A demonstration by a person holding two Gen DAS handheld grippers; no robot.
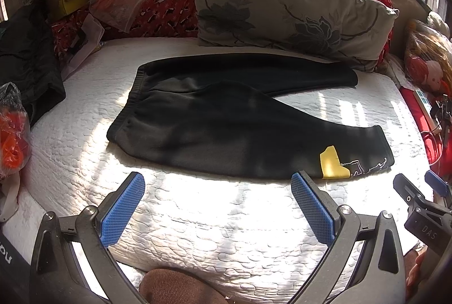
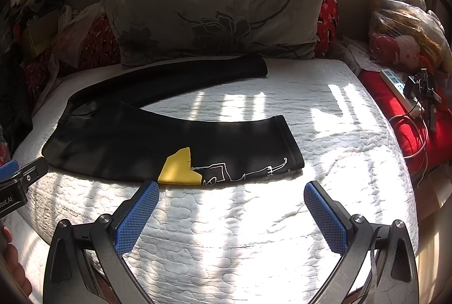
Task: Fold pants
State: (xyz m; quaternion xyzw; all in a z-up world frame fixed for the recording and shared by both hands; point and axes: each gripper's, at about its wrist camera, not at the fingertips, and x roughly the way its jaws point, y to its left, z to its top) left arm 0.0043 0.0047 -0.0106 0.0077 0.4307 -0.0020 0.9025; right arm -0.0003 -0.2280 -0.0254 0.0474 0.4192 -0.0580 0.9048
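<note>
Nearest the cameras, the left tool (image 1: 217, 185) hovers over the white quilted mattress (image 1: 226, 222) with its blue-padded fingers spread wide and nothing between them; the right tool (image 2: 231, 192) hangs the same way, fingers wide apart and empty, just short of the near trouser cuff. Just past both tools the black sweatpants (image 1: 214, 117) lie flat on the bed, unfolded, waistband (image 1: 128, 103) toward the left and the two legs splayed apart toward the right. The near leg carries a yellow patch (image 2: 179, 167) and a white line drawing (image 2: 243, 171) close to its cuff; the far leg (image 2: 197, 75) runs along the foot of the pillow. Behind the pants a grey pillow with a dark flower print (image 1: 285, 13) leans on a red patterned quilt (image 1: 166, 7). To the far right a white power strip (image 2: 398, 88) rests on red cloth beside a bagged doll (image 2: 401, 49).
</note>
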